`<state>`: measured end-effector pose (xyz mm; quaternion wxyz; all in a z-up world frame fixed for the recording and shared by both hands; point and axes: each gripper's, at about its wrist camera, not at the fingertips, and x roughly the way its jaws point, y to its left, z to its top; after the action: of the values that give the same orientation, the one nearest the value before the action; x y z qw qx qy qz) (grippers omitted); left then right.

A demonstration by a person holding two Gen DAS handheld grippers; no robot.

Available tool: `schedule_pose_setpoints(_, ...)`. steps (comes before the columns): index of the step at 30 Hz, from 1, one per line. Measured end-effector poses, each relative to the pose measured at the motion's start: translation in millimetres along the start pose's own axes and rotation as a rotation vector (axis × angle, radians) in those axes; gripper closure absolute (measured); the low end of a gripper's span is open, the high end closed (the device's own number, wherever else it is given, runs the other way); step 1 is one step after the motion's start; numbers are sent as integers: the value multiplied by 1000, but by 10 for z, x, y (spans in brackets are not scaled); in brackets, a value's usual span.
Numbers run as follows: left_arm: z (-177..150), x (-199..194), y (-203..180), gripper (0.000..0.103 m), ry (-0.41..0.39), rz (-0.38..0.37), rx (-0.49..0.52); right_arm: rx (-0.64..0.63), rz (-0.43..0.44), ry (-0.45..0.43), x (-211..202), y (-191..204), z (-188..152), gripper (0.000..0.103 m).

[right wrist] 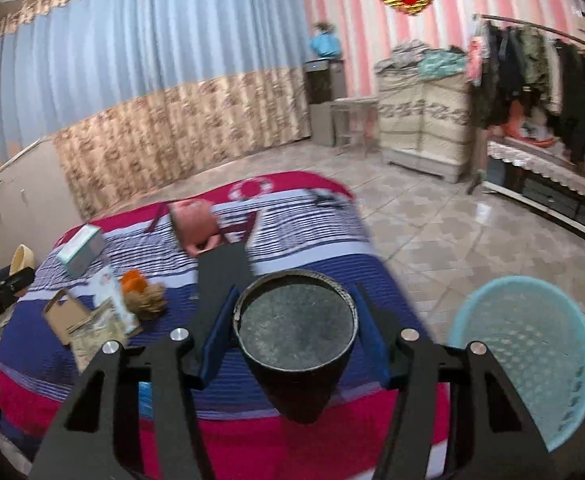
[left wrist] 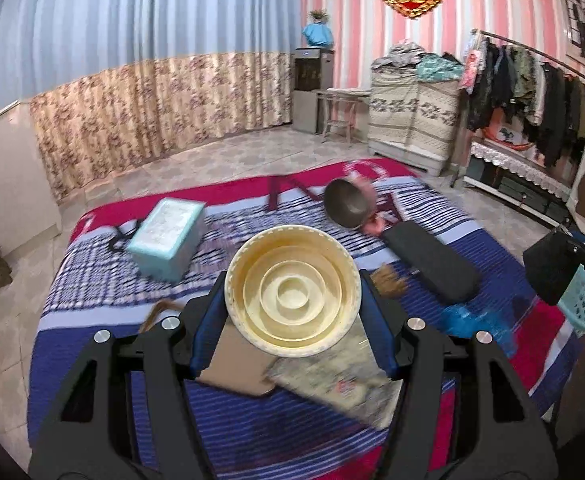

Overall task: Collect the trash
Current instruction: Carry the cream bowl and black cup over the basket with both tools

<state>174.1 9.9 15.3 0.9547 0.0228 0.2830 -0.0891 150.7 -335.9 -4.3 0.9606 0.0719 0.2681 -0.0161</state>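
My left gripper [left wrist: 292, 286] is shut on a cream round plastic cup [left wrist: 292, 300], held above the striped bed [left wrist: 92, 292] with its hollow side facing the camera. My right gripper [right wrist: 295, 294] is shut on a dark round cup [right wrist: 296, 332], with the blue pads against its rim, over the bed's near edge. A teal mesh basket [right wrist: 524, 360] stands on the floor just to its right. Loose on the bed lie a cardboard piece [right wrist: 68, 316], a crumpled wrapper [right wrist: 100, 336], orange peel [right wrist: 134, 280] and a brown fuzzy clump [right wrist: 150, 302].
Also on the bed are a teal box [left wrist: 168, 236], a tipped bowl, pink outside [left wrist: 348, 204], and a flat black slab [left wrist: 432, 260]. Tiled floor [right wrist: 452, 240] runs right of the bed. A clothes rack [left wrist: 532, 88] and cabinets line the far wall.
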Motion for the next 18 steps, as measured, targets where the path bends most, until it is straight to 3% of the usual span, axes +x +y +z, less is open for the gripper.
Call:
schedule_pose_setpoints(8,252,54,-890,42,-44,-111,83,58,-215,-42,-390,-927,-41,46)
schedule_pose_setpoints(18,292,221,-2243,42,-60,-265,182,148,-388,-62,-653,-1917,-200,46)
